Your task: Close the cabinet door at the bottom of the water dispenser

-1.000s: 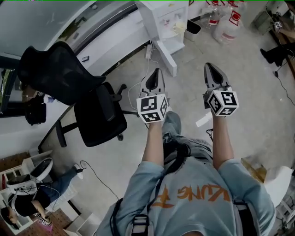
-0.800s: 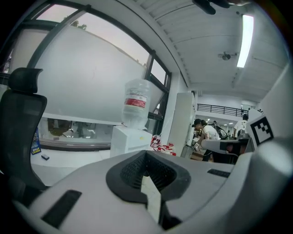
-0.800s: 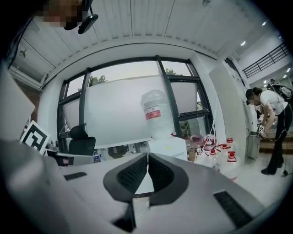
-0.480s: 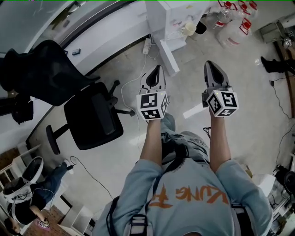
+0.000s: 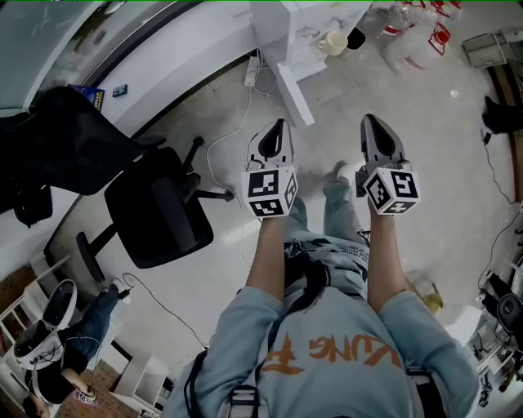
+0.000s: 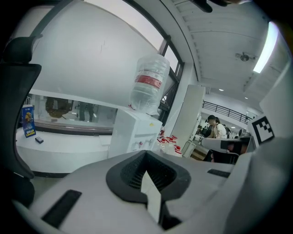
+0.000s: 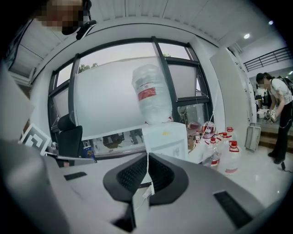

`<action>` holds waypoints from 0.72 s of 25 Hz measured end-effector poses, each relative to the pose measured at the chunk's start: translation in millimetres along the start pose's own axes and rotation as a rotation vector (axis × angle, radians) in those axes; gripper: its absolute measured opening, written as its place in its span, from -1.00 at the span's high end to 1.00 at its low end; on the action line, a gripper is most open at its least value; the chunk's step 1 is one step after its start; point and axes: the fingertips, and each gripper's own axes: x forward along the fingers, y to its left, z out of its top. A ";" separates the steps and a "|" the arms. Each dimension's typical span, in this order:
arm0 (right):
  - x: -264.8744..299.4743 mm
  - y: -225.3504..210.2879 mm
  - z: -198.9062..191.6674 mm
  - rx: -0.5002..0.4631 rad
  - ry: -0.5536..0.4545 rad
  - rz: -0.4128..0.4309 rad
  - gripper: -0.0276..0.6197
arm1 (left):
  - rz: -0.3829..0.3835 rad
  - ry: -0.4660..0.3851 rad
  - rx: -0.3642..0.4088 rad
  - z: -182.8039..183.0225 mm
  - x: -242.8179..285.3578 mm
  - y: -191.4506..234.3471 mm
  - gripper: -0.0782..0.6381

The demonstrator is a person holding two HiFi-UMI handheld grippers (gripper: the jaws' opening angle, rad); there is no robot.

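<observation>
The white water dispenser (image 5: 296,24) stands at the top of the head view, its bottom cabinet door (image 5: 292,91) swung open toward me across the floor. My left gripper (image 5: 276,131) and right gripper (image 5: 372,124) are held side by side above the floor, short of the door, both shut and holding nothing. In the left gripper view the dispenser (image 6: 132,132) with its upturned bottle (image 6: 149,84) rises beyond the shut left gripper (image 6: 146,153). The right gripper view shows the dispenser (image 7: 165,137) straight ahead past the shut right gripper (image 7: 147,156). The door itself is hidden in both gripper views.
A black office chair (image 5: 155,204) stands left of the left gripper. A cable and power strip (image 5: 252,75) lie beside the dispenser. Several water jugs (image 5: 417,41) sit to its right. A white counter (image 6: 59,146) runs along the window. A person (image 7: 277,119) stands far right.
The person has stepped toward the dispenser; both grippers came forward and a little lower with them. The chair has slid left in view. Both pairs of jaws stayed shut.
</observation>
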 end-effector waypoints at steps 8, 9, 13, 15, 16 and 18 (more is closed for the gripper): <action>42.7 -46.9 -81.3 0.068 0.101 0.041 0.82 | 0.100 0.083 -0.001 -60.4 39.5 6.0 0.75; 49.1 -51.7 -91.4 0.073 0.113 0.043 0.82 | 0.108 0.090 -0.003 -68.0 44.4 6.8 0.75; 69.8 -46.2 -120.8 0.042 0.145 0.091 0.82 | 0.134 0.101 -0.010 -91.6 58.2 17.2 0.75; 75.0 -39.7 -133.3 0.016 0.159 0.118 0.82 | 0.142 0.109 -0.017 -103.9 63.0 22.5 0.75; 76.5 -37.4 -140.0 0.005 0.167 0.130 0.82 | 0.145 0.113 -0.022 -110.4 64.8 24.2 0.75; 79.7 -33.5 -153.3 -0.013 0.181 0.150 0.82 | 0.146 0.117 -0.029 -122.7 69.1 27.2 0.75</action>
